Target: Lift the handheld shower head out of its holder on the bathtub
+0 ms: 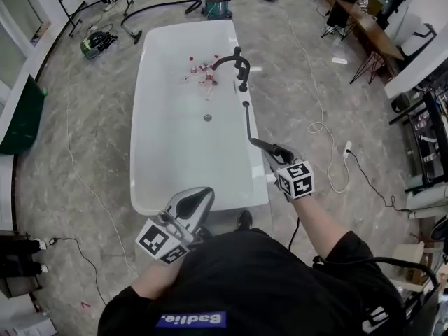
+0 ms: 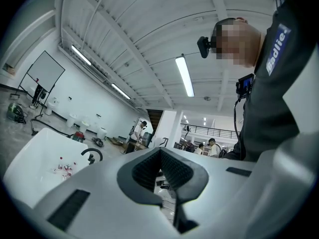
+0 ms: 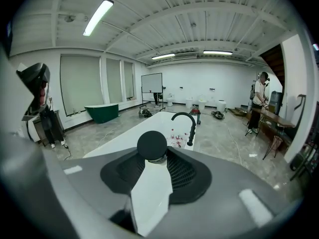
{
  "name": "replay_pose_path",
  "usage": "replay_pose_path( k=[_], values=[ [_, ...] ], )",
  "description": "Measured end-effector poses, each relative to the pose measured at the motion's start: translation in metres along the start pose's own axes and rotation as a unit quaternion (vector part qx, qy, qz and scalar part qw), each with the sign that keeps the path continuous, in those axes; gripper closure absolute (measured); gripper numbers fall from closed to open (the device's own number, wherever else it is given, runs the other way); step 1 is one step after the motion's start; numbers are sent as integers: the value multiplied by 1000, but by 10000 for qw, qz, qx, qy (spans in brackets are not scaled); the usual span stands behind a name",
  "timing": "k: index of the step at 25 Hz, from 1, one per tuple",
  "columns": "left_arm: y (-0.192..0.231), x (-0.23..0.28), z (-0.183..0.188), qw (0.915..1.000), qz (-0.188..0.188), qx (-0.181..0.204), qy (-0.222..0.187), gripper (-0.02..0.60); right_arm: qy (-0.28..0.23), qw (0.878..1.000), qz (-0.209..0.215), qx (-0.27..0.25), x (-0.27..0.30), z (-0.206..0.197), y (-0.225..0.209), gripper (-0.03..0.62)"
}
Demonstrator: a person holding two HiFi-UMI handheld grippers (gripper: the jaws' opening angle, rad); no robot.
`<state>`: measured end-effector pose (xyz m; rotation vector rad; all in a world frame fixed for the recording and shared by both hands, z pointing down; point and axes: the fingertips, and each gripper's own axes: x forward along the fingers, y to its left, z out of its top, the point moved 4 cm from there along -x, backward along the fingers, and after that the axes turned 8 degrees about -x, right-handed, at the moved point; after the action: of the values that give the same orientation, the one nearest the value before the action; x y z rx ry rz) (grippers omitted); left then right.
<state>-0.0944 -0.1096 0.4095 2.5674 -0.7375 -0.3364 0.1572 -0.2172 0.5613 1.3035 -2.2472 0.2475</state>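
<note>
The white bathtub lies ahead of me, with the black arched faucet on its right rim; the faucet also shows in the right gripper view. My right gripper is shut on the thin black handheld shower head, which is raised over the right rim and points toward the faucet. Between the jaws its end shows as a black disc. My left gripper hovers near the tub's front edge, jaws together with nothing in them.
Several small red-capped bottles lie in the tub near the faucet, and the drain is mid-tub. A red and teal vacuum stands beyond the tub. A white cable lies on the floor at right; a green tub stands left.
</note>
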Motion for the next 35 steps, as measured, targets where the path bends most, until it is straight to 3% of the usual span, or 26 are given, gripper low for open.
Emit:
replay_pose_path(
  k=[4,17,25,35],
  values=[
    [-5,2,-5,9998,-170,-71,54,588,28,9997,110,-226,-30,0,29,461],
    [-31,23,-2,9959,-805,-7,417,588,-538,9977,410,24,-120,27,112,461],
    [-45,38,-11,9922,-1019,21,714,588,-867,9957,331,3,-147,50,115,461],
    [-52,49,-16,9903,-1089,149,853,588,-958,9943,448,133,-141,49,108,461]
  ],
)
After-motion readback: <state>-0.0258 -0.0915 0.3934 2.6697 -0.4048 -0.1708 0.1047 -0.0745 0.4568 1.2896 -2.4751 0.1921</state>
